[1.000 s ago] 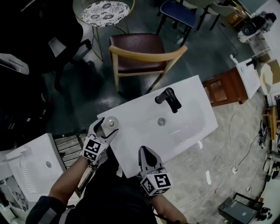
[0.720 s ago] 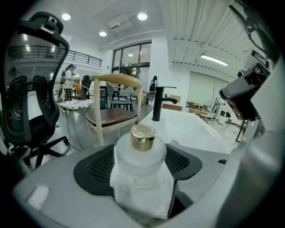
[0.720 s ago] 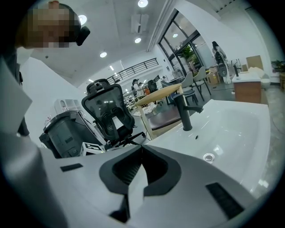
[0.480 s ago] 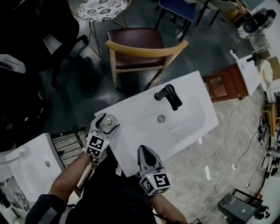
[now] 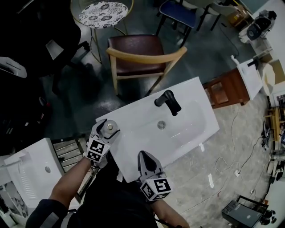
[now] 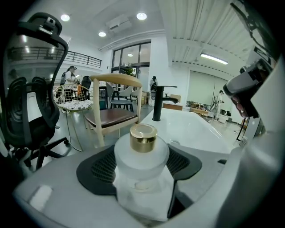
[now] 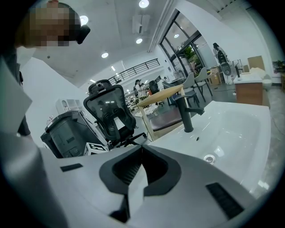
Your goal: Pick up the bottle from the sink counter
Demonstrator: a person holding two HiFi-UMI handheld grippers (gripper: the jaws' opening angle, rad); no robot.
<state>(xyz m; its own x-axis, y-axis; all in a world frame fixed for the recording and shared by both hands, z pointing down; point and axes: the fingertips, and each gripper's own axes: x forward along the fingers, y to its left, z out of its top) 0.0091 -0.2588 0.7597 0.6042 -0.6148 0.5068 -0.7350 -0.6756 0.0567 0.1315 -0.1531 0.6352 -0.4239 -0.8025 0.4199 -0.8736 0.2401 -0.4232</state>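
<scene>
Where the white sink counter [image 5: 133,149] ends at its left corner, the left gripper [image 5: 107,130] has its jaws drawn in against both sides of the bottle [image 6: 141,160]. The bottle is a squat frosted one with a gold cap, standing upright between the dark pads [image 6: 100,167]; whether its base rests on the counter or hangs clear of it cannot be told. Beyond that left corner, on the counter's far side, stands a black office chair [image 6: 31,107], and a round side table [image 5: 101,11] with a speckled top stands farther off behind the counter. Off the counter's left end, about level with its front edge, sits a second white basin [image 5: 31,171]. A wooden chair [image 5: 139,55] with a dark red seat stands just behind the counter's back edge, its curved back rail turned toward the counter. At the counter's front edge, about midway along, the right gripper [image 5: 144,155] points over the white surface with its jaws pressed together and nothing between them. The bowl [image 5: 187,120] fills the counter's right-hand part, with the round drain [image 5: 161,125] in its floor and a black tap [image 5: 167,101] rising from the back edge just behind the drain. Past the counter's right end stands a small brown wooden cabinet [image 5: 227,89].
</scene>
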